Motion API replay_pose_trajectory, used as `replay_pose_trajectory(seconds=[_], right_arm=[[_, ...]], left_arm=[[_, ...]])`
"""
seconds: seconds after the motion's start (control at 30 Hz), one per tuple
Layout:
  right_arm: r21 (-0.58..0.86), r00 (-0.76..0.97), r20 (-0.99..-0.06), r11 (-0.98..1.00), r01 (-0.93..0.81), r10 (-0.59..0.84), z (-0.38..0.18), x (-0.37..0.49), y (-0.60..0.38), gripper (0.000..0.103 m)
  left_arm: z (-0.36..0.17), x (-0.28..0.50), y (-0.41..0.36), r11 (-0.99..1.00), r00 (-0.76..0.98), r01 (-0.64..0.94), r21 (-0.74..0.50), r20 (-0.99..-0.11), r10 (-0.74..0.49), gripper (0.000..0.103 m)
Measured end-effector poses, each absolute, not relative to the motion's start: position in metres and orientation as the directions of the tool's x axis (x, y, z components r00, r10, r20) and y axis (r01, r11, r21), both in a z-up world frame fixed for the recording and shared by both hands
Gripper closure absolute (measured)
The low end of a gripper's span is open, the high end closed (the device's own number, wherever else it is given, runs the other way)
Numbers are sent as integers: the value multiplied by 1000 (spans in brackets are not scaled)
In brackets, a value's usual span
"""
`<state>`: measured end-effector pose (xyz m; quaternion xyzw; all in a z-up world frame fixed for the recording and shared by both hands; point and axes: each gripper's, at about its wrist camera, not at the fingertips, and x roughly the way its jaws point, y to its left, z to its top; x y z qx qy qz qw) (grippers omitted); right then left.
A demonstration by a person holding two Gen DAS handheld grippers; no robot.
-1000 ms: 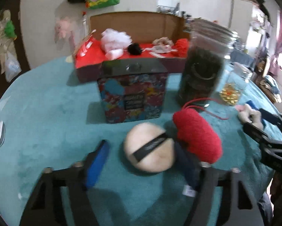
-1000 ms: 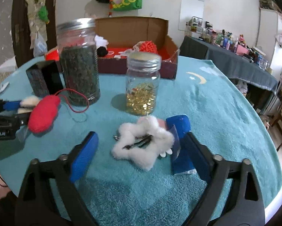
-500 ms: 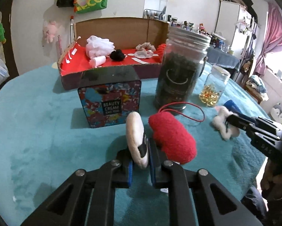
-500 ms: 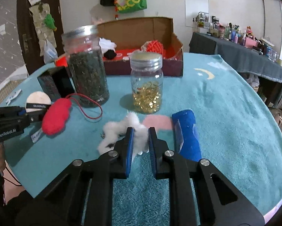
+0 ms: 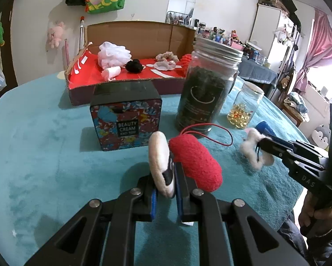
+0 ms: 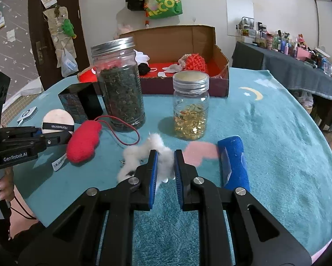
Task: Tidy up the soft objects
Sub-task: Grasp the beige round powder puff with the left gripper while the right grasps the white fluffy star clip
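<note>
Right now my left gripper [image 5: 164, 196] pinches the light, squashy puff [image 5: 160, 166] edge-on above the surface [image 5: 44, 155], while my right gripper [image 6: 165, 175] clamps the limp fluffy clip [image 6: 143, 155] mid-body.

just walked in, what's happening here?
A person is sorting soft items on a teal-covered table with two handheld grippers. The left gripper is shut on a round powder puff, held on edge. The right gripper is shut on a white fluffy hair clip. A red plush pouch and a blue roll lie on the table. The cardboard box behind the jars already holds several soft things.
</note>
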<state>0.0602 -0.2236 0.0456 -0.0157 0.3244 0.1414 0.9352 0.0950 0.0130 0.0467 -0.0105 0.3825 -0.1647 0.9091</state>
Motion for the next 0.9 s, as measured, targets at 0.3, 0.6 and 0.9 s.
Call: replay_pose_trajectory(seconds=[0.3, 0.6, 0.9], right_arm=[[65, 721, -644, 957, -281, 255, 37, 62, -221, 88], [-23, 764, -615, 964, -265, 195, 36, 55, -212, 20], [-44, 767, -609, 957, -286, 201, 31, 51, -196, 20]], left_arm=[[35, 97, 25, 953, 633, 265, -149, -718, -289, 78], [41, 90, 30, 962, 681, 271, -22, -702, -207, 37], [39, 103, 28, 947, 673, 317, 56, -717, -183, 28]])
